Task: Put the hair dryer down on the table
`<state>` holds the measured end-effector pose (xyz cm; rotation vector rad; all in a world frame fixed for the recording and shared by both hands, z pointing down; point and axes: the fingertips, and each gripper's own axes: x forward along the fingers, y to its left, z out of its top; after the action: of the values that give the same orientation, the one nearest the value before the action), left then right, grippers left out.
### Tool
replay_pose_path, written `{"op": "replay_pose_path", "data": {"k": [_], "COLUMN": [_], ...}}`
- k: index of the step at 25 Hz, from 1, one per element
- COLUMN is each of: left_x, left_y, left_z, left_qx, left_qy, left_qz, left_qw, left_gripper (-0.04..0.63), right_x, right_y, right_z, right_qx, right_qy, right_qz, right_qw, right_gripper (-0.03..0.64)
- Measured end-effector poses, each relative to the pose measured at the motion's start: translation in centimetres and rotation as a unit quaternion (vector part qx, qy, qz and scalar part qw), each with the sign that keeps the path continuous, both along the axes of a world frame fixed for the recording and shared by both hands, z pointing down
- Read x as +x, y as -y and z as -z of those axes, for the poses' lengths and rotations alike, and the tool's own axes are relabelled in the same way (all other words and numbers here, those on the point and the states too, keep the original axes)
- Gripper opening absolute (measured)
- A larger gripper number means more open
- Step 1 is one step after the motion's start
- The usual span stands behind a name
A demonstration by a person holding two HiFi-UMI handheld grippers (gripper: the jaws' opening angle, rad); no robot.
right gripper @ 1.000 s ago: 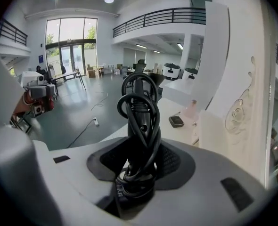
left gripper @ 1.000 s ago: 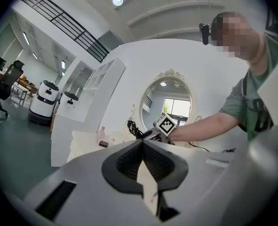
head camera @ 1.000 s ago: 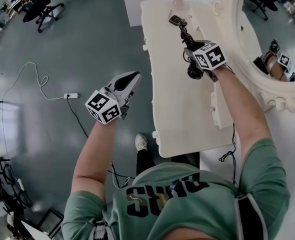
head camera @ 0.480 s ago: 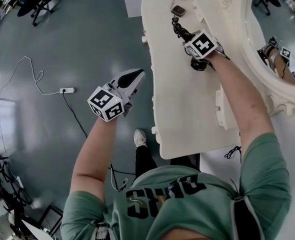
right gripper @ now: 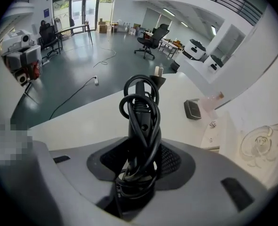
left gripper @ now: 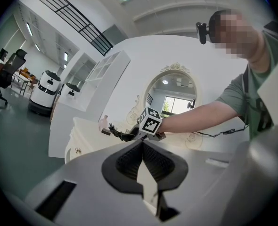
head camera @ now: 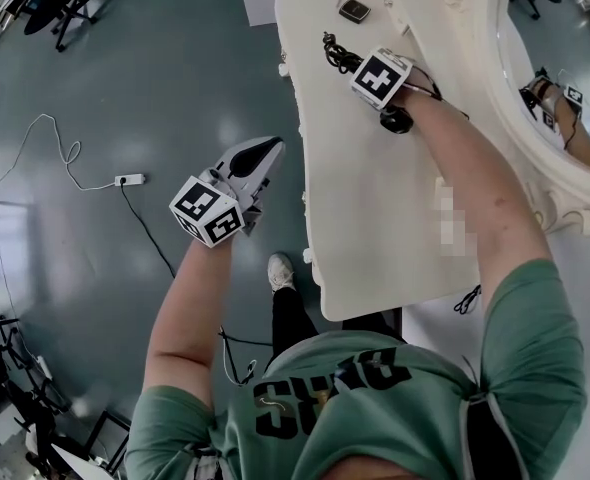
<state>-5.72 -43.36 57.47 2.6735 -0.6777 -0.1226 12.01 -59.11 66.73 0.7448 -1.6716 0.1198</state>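
Between the pads of the right tongs (right gripper: pixel 140 164), a firm pinch on the black hair dryer (right gripper: pixel 140 109), taken by the handle. Wound round that handle, right up through the grip, its black cord (right gripper: pixel 151 126) in loose loops. Tips aimed steeply down at the white surface (head camera: pixel 375 218), marker cube riding on top in the head view. Just beside the tongs on the near side, the dryer's dark barrel poking out low over the surface. Touching it or just clear of it? Impossible to tell from here.

Well to the left of that, out past the surface's edge and above the grey-green floor (head camera: pixel 175 68), the left tongs (head camera: pixel 260 156). Pads pressed together, nothing caught between them, held about level.

Ahead of the right tongs, well apart from the tips, a small dark case (head camera: pixel 354 10) lying flat on the surface. Off to their right, along the far side of the surface, an ornate white-framed mirror (head camera: pixel 550 203).

Down on the floor, left of the left tongs, a white power strip (head camera: pixel 130 179) with a thin cable curling away. Much farther out beyond it, a black office chair (head camera: pixel 63 3). Behind the left tongs, close to the surface's near corner, one pale shoe (head camera: pixel 281 273).
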Motion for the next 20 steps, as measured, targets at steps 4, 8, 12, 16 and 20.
{"op": "replay_pose_path", "data": {"k": [4, 8, 12, 16, 20], "left_x": [-0.2, -0.3, -0.4, -0.2, -0.2], "left_y": [0.0, 0.2, 0.5, 0.6, 0.8], "left_z": [-0.8, -1.3, -1.7, -2.0, -2.2], "left_qx": [-0.004, -0.009, -0.012, -0.017, -0.017], "left_qy": [0.001, 0.0, 0.0, -0.002, -0.002], "left_qz": [0.001, 0.002, 0.002, 0.001, 0.0], "left_qw": [1.0, 1.0, 0.9999, 0.9999, 0.9998], "left_gripper": [0.011, 0.012, 0.011, 0.011, 0.011], "right_x": [-1.1, -0.5, -0.2, 0.2, 0.3], "right_y": [0.2, 0.7, 1.0, 1.6, 2.4], "right_z": [-1.3, -1.9, -2.5, -2.9, -3.2], "right_qx": [-0.011, -0.017, -0.018, -0.01, -0.005], "right_qy": [-0.021, -0.045, -0.059, -0.066, -0.066], "right_qz": [0.032, 0.032, 0.038, 0.034, 0.03], "right_qw": [0.999, 0.998, 0.997, 0.997, 0.997], "right_gripper": [0.16, 0.161, 0.166, 0.172, 0.178]}}
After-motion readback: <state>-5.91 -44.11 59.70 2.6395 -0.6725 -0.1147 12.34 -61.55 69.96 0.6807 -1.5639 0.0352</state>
